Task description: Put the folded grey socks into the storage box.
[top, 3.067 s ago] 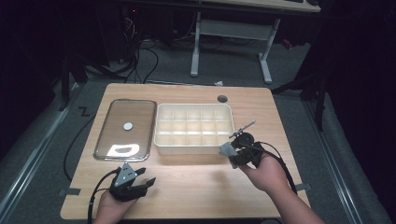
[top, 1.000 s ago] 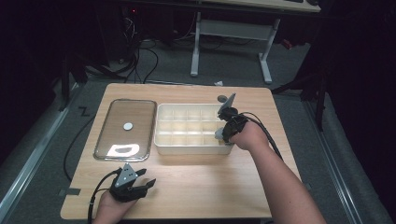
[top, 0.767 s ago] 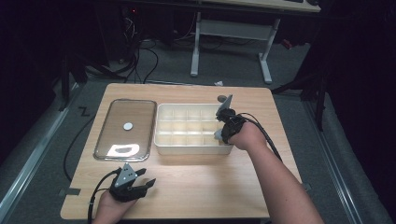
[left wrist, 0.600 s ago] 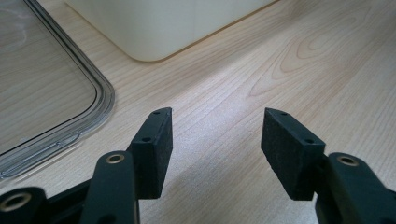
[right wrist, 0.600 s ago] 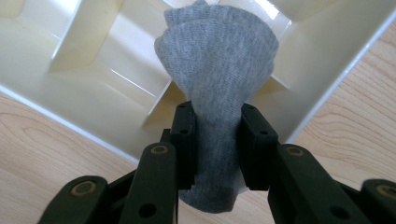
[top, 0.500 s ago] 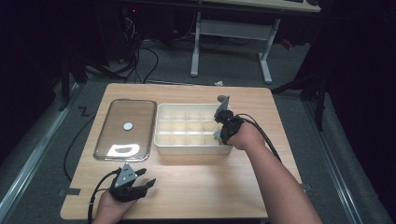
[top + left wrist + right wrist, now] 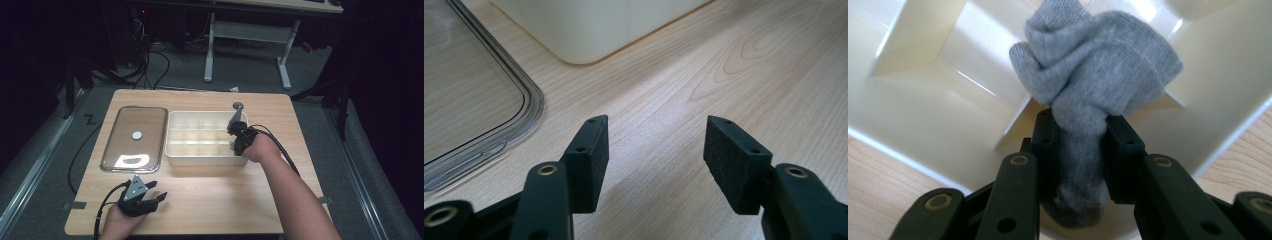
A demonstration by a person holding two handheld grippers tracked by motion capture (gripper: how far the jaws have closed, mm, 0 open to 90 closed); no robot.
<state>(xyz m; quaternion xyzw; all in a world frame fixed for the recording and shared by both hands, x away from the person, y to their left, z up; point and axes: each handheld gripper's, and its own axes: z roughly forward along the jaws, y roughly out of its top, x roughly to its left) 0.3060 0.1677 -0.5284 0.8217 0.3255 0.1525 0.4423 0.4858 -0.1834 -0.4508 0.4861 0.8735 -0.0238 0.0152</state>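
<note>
A cream divided organiser box [image 7: 172,150] stands in the middle of the wooden table. My right gripper [image 7: 234,139] hangs over the box's right end, shut on a bunched grey sock [image 7: 1095,75]. In the right gripper view the sock hangs above the compartments of the box [image 7: 918,115], held between the two black jaws. My left gripper [image 7: 150,200] rests near the front left edge of the table, open with nothing between its fingers [image 7: 589,160]; the wood shows through the gap.
A clear lid [image 7: 135,137] with a small round sticker lies flat to the left of the box; its rim [image 7: 519,125] shows in the left gripper view. A dark round grommet [image 7: 238,105] sits behind the box. Bare wood spans the table's front.
My right gripper has carried the sock from the table's right front up and left, over the right end of the box. The left gripper has stayed still.
</note>
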